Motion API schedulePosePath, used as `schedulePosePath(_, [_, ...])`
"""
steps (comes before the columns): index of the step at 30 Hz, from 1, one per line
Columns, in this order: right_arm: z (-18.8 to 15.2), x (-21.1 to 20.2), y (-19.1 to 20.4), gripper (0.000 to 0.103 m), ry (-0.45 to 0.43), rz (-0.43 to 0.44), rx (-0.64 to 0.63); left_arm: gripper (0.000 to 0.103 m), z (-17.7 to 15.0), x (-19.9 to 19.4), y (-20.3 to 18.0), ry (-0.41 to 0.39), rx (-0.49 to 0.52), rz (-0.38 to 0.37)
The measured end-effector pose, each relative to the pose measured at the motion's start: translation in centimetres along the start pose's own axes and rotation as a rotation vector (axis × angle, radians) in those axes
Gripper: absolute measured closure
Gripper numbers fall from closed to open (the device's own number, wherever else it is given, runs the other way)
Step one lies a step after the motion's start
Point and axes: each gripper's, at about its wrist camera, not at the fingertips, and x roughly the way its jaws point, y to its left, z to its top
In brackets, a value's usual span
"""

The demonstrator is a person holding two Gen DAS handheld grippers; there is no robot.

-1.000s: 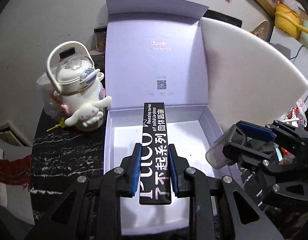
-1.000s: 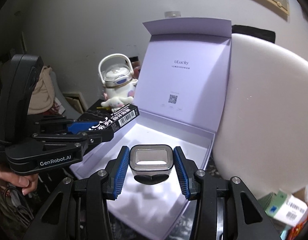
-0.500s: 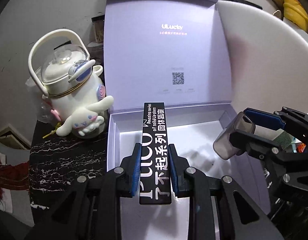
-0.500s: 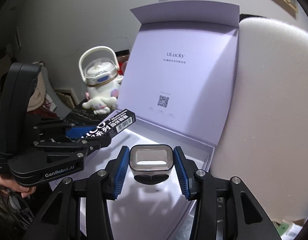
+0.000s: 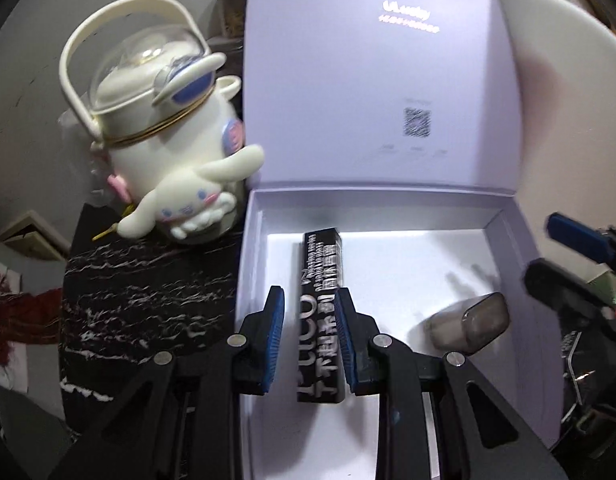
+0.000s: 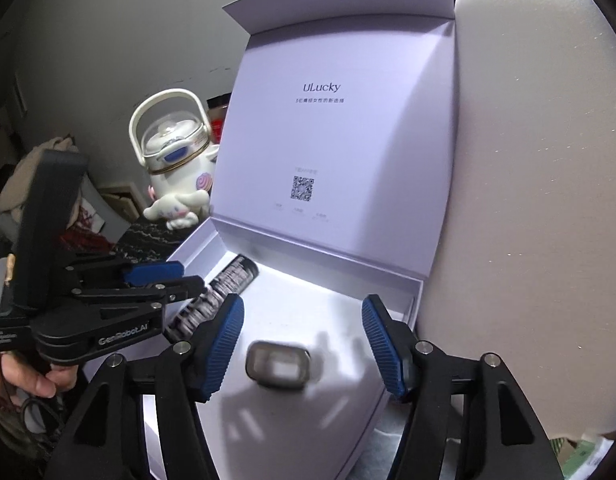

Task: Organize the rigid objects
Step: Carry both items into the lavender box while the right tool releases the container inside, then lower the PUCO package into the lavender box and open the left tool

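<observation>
A long black box with white lettering (image 5: 322,312) lies on the floor of the open lilac gift box (image 5: 524,292), left of its middle. My left gripper (image 5: 310,300) is open around it, pads clear of its sides. A small grey translucent case (image 5: 468,324) lies on the floor at the right. In the right wrist view the case (image 6: 278,364) lies between and below the spread fingers of my open right gripper (image 6: 304,312). The black box (image 6: 224,284) lies behind the left gripper (image 6: 160,276) there.
A white character kettle (image 5: 168,136) stands on the dark marbled table (image 5: 148,300) just left of the box. The raised lid (image 6: 340,140) stands at the back. A white foam board (image 6: 540,208) leans at the right. A hand (image 6: 24,376) grips the left handle.
Both grippers moved down into the gift box and opened. The black box and the grey case have left the jaws and now lie on the box floor.
</observation>
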Motion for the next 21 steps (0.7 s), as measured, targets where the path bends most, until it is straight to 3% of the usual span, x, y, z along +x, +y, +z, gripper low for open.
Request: schedulePosePath(21, [-0.5, -3.1, 1.4, 0.036, -0.027, -0.012, -0.011, 0.077, -1.3, -3.3, 0.0, -0.021, 0.003, 0.033])
